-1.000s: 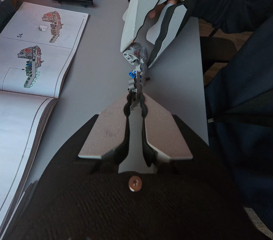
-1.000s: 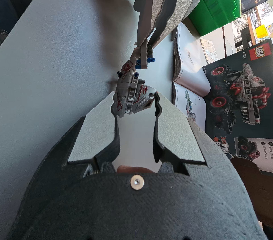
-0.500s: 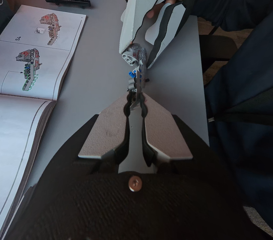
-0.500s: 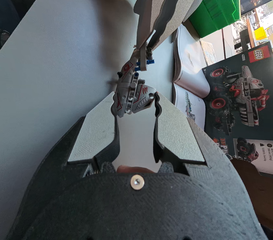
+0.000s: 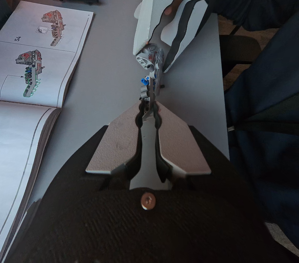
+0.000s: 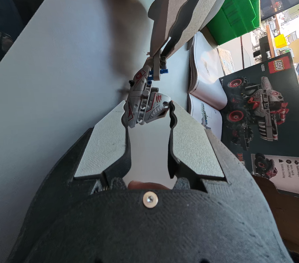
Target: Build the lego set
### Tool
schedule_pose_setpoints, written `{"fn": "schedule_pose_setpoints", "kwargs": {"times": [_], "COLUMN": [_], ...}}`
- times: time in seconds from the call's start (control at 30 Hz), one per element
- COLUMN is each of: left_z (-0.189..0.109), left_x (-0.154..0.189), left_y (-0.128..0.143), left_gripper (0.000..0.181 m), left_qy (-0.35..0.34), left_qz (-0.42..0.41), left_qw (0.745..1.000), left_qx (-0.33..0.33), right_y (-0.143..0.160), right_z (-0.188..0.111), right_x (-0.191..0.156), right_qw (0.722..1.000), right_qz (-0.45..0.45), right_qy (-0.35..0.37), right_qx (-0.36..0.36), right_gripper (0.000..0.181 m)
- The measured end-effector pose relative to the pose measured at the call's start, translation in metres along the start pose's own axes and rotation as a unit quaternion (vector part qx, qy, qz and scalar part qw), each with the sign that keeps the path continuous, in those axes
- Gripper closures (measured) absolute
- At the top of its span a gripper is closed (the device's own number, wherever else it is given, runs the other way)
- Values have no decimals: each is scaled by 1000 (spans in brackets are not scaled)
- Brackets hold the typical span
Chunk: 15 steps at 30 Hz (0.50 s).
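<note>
While clamped: lego assembly [image 5: 151, 75], both grippers.

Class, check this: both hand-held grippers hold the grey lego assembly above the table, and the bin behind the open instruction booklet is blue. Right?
One mistake: the bin is green, as the right wrist view shows. The rest stands: both hand-held grippers, left and right, grip the lego assembly above the table, with the booklet open.
</note>
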<state>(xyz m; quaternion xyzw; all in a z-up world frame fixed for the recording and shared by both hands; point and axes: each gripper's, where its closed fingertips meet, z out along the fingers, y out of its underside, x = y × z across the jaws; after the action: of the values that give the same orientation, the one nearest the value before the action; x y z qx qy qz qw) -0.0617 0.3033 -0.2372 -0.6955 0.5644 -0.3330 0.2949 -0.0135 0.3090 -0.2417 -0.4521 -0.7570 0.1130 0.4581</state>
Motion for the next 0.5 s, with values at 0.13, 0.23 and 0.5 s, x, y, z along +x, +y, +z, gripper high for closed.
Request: {"fn": "schedule_pose_setpoints", "kwargs": {"times": [0.13,0.23,0.5], "left_z": [2,3,2], "left_x": [0,0,0], "left_y": [3,4,4], "left_gripper": [174,174,174], "left_qy": [0,2,15], "left_qz": [3,4,-3], "left_qw": [1000,1000,1000], "left_qx": [-9,-10,-8], "right_y": [-1,-1,-1], "right_z": [-1,-1,0], "right_x": [-1,-1,-2], "right_qw": [1000,999,997], "right_qz": [23,43,65], "right_qy": [-12,-22,-38], "right_qx": [9,15,27], "right_gripper": [133,133,133]}}
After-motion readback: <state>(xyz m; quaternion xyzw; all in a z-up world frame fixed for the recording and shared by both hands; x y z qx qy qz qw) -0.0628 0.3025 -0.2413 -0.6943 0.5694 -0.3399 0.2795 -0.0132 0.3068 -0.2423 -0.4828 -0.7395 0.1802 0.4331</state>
